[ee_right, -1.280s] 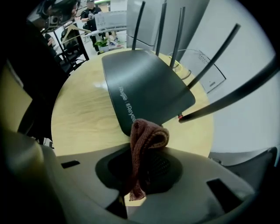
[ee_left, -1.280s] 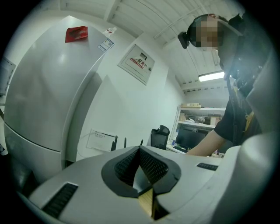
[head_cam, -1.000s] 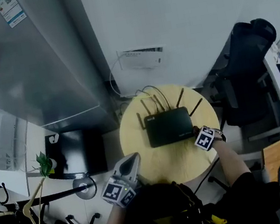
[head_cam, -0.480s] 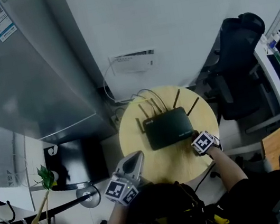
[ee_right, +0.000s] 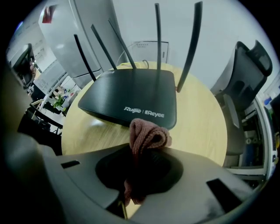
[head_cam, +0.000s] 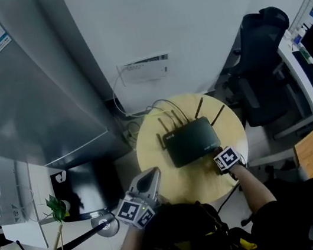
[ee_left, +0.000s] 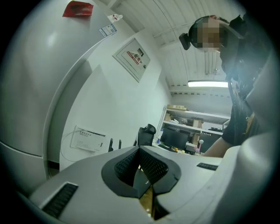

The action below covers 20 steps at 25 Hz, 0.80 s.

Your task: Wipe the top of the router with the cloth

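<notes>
In the head view, the person's right forearm reaches forward to the near right edge of the round wooden worktop point(head_cam: 184, 182), with the right gripper point(head_cam: 218, 154) at the near right corner of the black router point(head_cam: 190, 140). The left gripper point(head_cam: 151, 176) is held off the worktop's near left edge. The router lies mid-worktop, long axis running left to right, slightly skewed. Its antennas point(head_cam: 200, 108) are along the far edge, toward the wall. An office chair point(head_cam: 261, 73) stands to the right and a grey refrigerator point(head_cam: 18, 86) to the left. In the left gripper view, the jaws are together with nothing between them, aimed up at the wall and its white box point(ee_left: 87, 139). In the right gripper view, the jaws are clamped on a bunched pink cloth point(ee_right: 148, 135), just before the router's near edge; whether they touch is unclear. The antennas stand upright beyond.
</notes>
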Each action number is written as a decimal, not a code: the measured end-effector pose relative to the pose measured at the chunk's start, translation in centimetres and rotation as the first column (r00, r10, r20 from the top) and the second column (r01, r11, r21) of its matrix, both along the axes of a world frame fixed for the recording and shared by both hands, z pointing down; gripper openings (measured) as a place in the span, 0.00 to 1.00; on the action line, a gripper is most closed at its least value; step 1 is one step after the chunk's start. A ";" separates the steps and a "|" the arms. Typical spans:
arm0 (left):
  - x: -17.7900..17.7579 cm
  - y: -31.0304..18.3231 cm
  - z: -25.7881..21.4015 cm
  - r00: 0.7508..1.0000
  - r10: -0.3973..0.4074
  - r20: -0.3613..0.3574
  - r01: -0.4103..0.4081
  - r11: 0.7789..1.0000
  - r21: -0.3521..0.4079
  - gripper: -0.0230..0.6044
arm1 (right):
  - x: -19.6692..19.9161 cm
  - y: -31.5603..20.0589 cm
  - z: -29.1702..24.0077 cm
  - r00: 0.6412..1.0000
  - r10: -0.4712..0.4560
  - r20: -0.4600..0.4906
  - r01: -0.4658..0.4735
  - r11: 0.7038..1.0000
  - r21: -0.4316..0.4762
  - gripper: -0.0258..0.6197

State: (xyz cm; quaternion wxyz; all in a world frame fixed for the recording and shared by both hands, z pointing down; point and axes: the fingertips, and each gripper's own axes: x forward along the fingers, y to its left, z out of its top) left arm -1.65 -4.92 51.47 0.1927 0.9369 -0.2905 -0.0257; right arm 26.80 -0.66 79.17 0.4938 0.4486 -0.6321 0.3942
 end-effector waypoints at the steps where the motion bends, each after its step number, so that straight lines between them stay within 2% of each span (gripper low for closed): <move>1: -0.2 -0.1 0.0 1.000 0.009 0.001 -0.009 1.000 0.000 0.04 | -0.4 0.3 0.1 1.000 0.010 0.003 -0.010 1.000 -0.007 0.14; 8: -2.6 -1.3 0.6 0.997 0.077 0.012 -0.077 0.997 -0.009 0.04 | -3.2 0.3 0.1 0.991 0.132 0.009 -0.132 0.988 0.081 0.14; 11: -3.0 -1.6 1.0 0.993 0.120 0.013 -0.120 0.993 -0.015 0.04 | -4.7 0.4 0.1 0.988 0.157 0.004 -0.157 0.982 0.105 0.14; 17: -3.0 -1.7 1.4 0.979 0.201 0.011 -0.201 0.979 -0.019 0.04 | -8.3 0.3 -0.1 0.991 0.136 0.015 -0.136 0.985 0.108 0.14; 20: -3.3 -1.8 1.5 0.975 0.220 0.011 -0.220 0.975 -0.020 0.04 | -10.9 -0.5 -1.1 0.994 0.107 0.028 -0.109 0.984 0.142 0.14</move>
